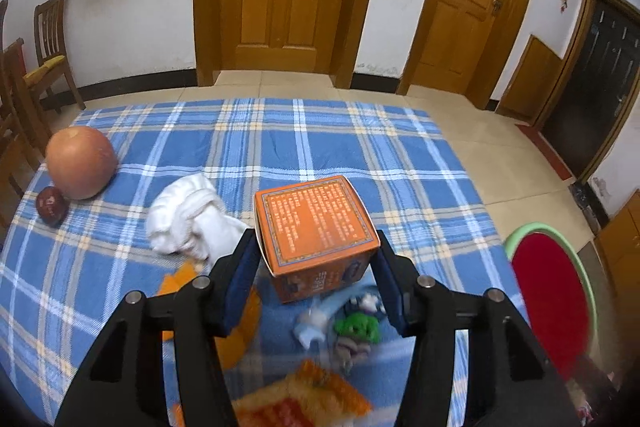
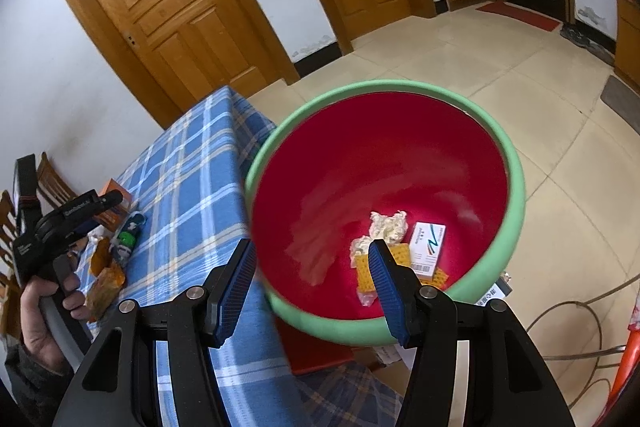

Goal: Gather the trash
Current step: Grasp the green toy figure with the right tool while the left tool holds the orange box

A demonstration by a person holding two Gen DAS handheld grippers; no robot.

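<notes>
The left tool (image 1: 316, 247) brackets the orange box (image 1: 314, 227) on both sides.

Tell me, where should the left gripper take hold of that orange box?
Probably across the orange box's two upright side walls, coming from the near side. It stands square between the left gripper's pads, and those flat, parallel walls suit them.

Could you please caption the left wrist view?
Left tool straddles the orange box on the plaid tablecloth.
</notes>
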